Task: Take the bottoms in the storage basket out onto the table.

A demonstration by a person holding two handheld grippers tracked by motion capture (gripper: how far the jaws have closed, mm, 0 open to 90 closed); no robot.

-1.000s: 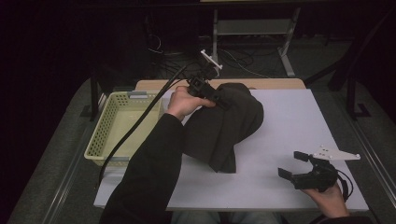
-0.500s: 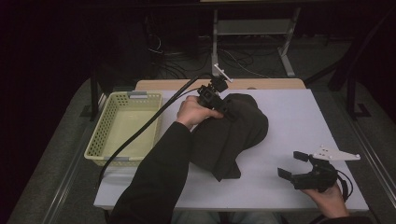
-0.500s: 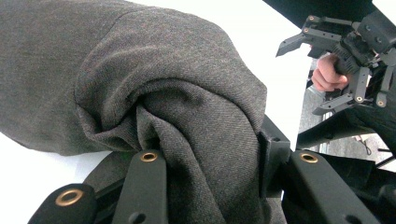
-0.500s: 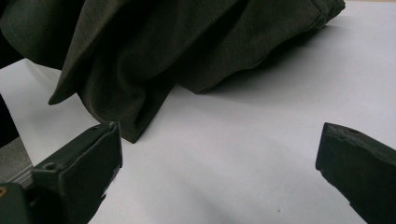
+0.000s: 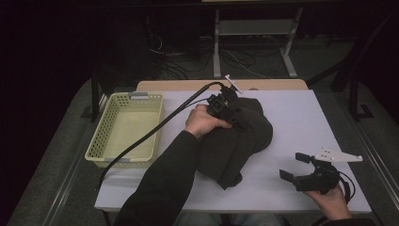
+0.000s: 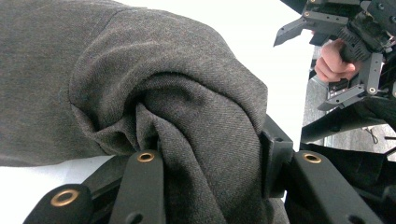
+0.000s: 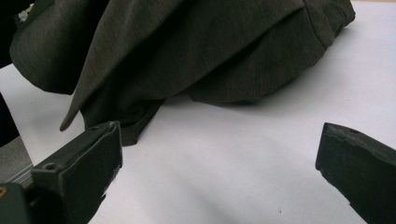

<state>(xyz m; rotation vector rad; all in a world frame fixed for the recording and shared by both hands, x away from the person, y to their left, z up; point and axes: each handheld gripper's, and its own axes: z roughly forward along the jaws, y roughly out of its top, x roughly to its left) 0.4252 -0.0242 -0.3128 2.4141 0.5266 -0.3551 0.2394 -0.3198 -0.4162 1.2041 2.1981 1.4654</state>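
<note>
Dark grey woven cloth garment [image 5: 240,141] lies bunched at the middle of the white counter [image 5: 301,117], its far end gathered between the jaws of the left gripper [image 5: 225,107], which are clamped on a thick fold. The right gripper [image 5: 301,170] rests near the counter's front right corner, well apart from the cloth, jaws spread wide. A pale yellow perforated plastic basket [image 5: 101,141] sits at the left.
</note>
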